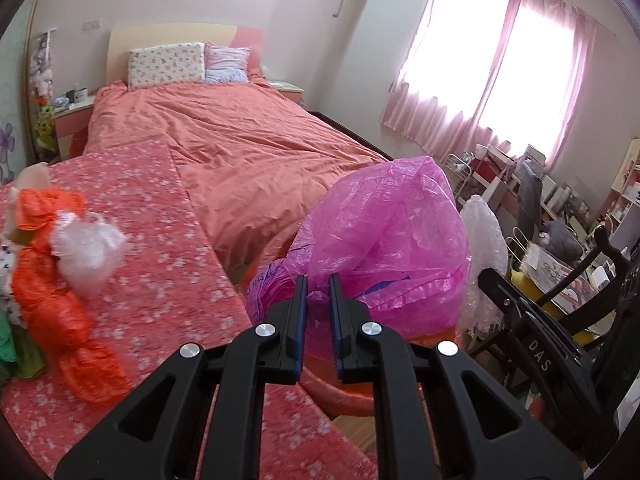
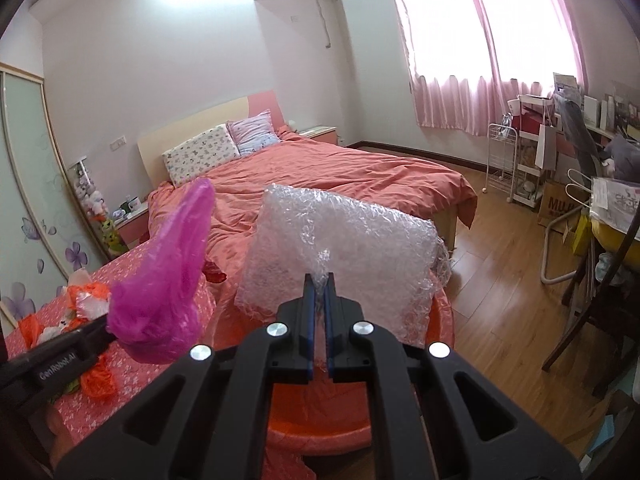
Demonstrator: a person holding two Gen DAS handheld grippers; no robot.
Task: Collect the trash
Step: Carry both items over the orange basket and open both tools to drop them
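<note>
My left gripper is shut on a crumpled pink plastic bag and holds it in the air over an orange basin. The bag also shows in the right wrist view, with the left gripper on it. My right gripper is shut on a sheet of clear bubble wrap, held above the same orange basin. The bubble wrap also shows in the left wrist view. An orange plastic bag and a clear plastic wad lie on the flowered cover.
A bed with a salmon duvet fills the middle of the room. A dark wooden chair and cluttered shelves stand on the right by the pink-curtained window. The floor is wood.
</note>
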